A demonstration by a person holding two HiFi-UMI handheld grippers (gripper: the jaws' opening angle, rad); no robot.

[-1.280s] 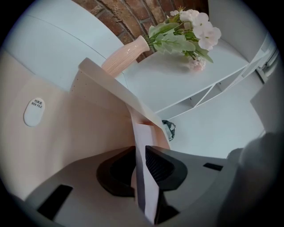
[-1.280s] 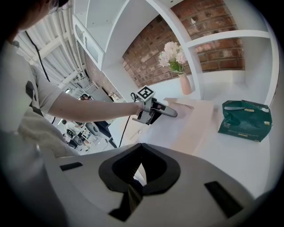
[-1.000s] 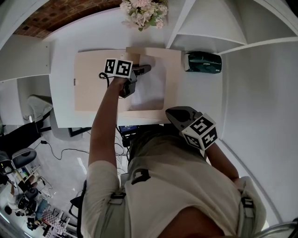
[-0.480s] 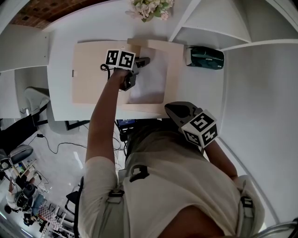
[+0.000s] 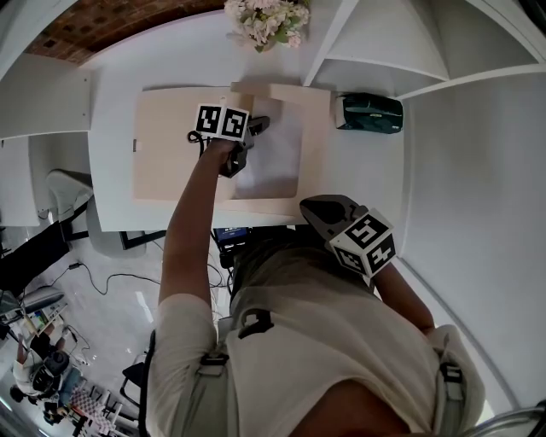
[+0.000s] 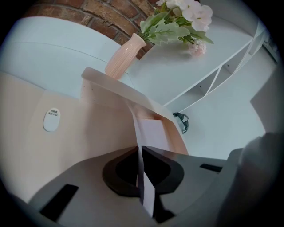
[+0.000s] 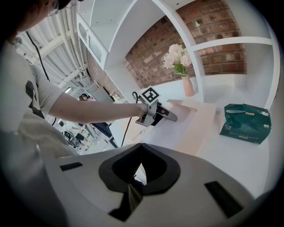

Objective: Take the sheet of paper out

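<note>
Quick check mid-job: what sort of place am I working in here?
Probably a staged home-office corner inside a lab: white desk with white shelving, a red brick wall and pink vase of flowers behind, while office chairs and loose cables clutter the floor beside it.

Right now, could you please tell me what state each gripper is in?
Left gripper: jaws closed on the sheet of paper.
Right gripper: jaws closed, holding nothing.
</note>
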